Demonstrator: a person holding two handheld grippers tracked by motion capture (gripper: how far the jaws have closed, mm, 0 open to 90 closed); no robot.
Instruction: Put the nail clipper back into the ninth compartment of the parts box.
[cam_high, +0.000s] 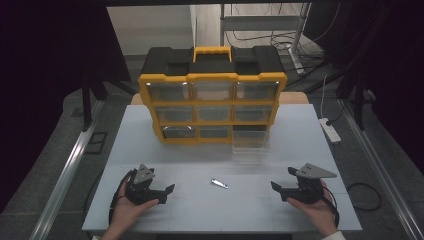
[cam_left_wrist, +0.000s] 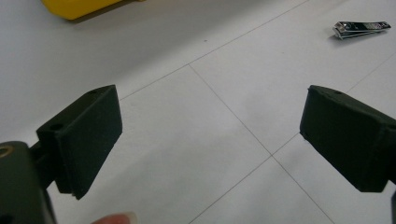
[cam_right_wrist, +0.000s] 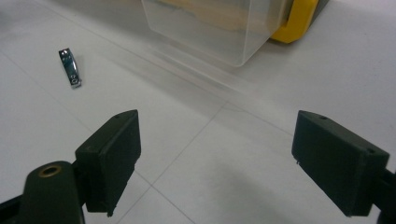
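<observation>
A small metal nail clipper (cam_high: 219, 183) lies flat on the white desk (cam_high: 200, 210), near its front edge and between the left tongs (cam_high: 162, 194) and the right tongs (cam_high: 281, 192), touching neither. Both tongs stand wide apart and empty. Behind it, the yellow drawer organizer (cam_high: 212, 107) has its lower right clear drawer (cam_high: 250, 145) pulled out, apparently empty, though the clear plastic makes that hard to judge. The clipper looks light, stiff and slick; lying so low, it likely needs a pinch across its narrow sides at mid-length, or it may skid.
</observation>
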